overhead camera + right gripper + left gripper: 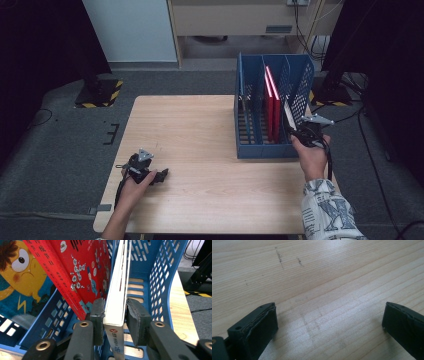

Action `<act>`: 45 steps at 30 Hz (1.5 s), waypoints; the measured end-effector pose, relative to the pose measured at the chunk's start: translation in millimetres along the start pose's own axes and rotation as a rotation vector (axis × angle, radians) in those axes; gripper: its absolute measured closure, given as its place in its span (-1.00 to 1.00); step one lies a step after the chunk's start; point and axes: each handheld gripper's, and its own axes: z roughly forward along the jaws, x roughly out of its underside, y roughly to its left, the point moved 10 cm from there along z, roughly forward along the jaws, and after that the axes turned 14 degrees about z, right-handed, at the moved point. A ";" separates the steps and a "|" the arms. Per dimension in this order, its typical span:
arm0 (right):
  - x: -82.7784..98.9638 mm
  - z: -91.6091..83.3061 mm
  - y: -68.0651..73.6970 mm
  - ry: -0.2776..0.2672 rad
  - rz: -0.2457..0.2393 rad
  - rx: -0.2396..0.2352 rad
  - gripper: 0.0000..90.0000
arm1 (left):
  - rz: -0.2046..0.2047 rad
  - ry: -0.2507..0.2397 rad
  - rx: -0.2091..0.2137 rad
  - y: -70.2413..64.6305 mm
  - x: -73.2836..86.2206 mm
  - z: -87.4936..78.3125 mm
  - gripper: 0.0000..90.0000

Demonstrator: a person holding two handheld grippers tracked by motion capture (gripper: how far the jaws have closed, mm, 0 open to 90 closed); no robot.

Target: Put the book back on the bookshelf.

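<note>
Now R jaws on book (117, 302).

A light wooden table (200, 130) stands on grey carpet (60, 145), with dark curtains (35, 45) on both sides.

A pale wooden counter (200, 130) with straight grain stands on grey carpet. A blue slotted file rack (260, 145) sits directly on its right half, near the far edge, with its front wall facing the person. The left tool (161, 176) rests low on the near left part of the counter, on bare, faintly scuffed wood.
</note>
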 end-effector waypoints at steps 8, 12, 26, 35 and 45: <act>-5.3 4.2 -4.9 -0.017 -0.015 0.034 0.60 | 0.001 0.000 0.001 -0.1 -0.1 0.0 -1.00; -10.7 8.6 -11.7 -0.028 -0.006 0.061 0.64 | 0.001 0.000 0.001 -0.2 -0.1 0.0 -1.00; -15.2 11.9 -3.2 -0.053 -0.011 0.030 0.53 | 0.001 0.000 0.001 -0.2 -0.1 0.1 -1.00; -16.3 10.2 6.3 -0.049 -0.011 -0.018 0.49 | 0.001 0.000 0.001 -0.2 -0.1 0.0 -1.00; -16.1 9.9 9.0 -0.046 -0.006 -0.039 0.41 | -0.001 -0.003 0.001 -0.5 -0.4 0.2 -1.00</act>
